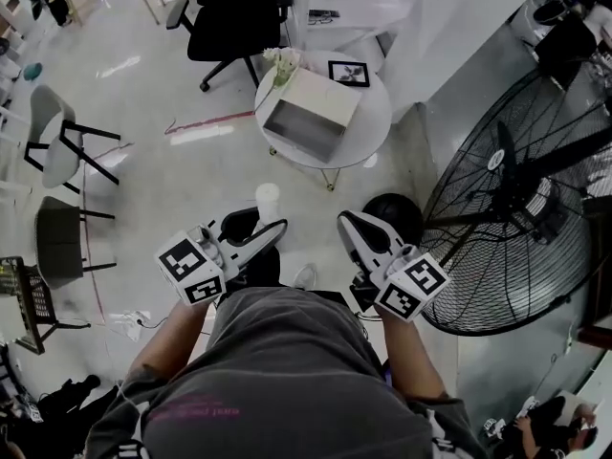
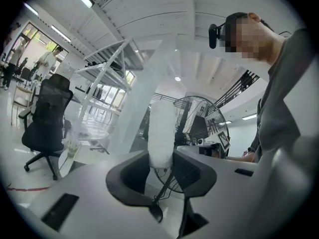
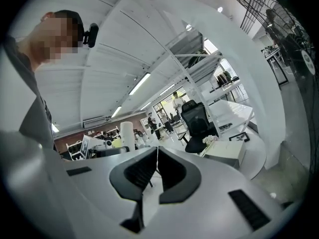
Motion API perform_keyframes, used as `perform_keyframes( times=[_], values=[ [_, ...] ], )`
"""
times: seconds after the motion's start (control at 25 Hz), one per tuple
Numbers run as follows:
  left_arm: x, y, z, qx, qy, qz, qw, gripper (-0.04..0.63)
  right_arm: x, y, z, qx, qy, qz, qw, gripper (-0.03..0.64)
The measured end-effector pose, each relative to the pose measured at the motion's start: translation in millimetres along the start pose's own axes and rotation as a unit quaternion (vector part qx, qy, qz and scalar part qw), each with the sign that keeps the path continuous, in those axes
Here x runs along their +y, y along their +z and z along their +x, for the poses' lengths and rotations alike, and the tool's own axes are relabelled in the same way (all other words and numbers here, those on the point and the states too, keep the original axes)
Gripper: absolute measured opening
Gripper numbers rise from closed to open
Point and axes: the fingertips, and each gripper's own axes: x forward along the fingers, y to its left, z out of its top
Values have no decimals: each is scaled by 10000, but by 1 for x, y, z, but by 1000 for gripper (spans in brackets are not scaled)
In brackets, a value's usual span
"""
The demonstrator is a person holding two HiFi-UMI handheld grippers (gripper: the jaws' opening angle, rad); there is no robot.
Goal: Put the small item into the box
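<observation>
Head view shows the round table (image 1: 375,127) bearing the box (image 1: 311,113), its open inside visible only here, well apart from both grippers. The left gripper (image 2: 162,161) has its jaws clamped on the upright white cylinder (image 2: 162,128); the right gripper (image 3: 156,167) has its jaws together, empty.

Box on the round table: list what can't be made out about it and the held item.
- Box inside: dim and small in head view; right gripper view shows only its outside.
- White cylinder lower end: left gripper view, hidden by the left gripper clamping it.
</observation>
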Motion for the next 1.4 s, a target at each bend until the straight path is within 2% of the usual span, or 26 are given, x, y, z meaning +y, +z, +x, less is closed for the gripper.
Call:
perform_keyframes(
  times=[0.28, 0.8, 1.08, 1.4],
  values=[
    [73, 25, 18, 138, -207, -93, 9996, 143, -35, 16, 61, 14, -287, 193, 9994, 21],
    [207, 62, 32, 343, -537, -255, 9976, 143, -79, 47, 185, 60, -667, 192, 9976, 21],
    [251, 75, 38, 471, -751, -337, 9955, 143, -99, 61, 220, 58, -985, 233, 9948, 21],
    [278, 75, 63, 669, -987, -388, 9921, 143, -126, 70, 231, 49, -1284, 294, 9913, 21]
  ],
)
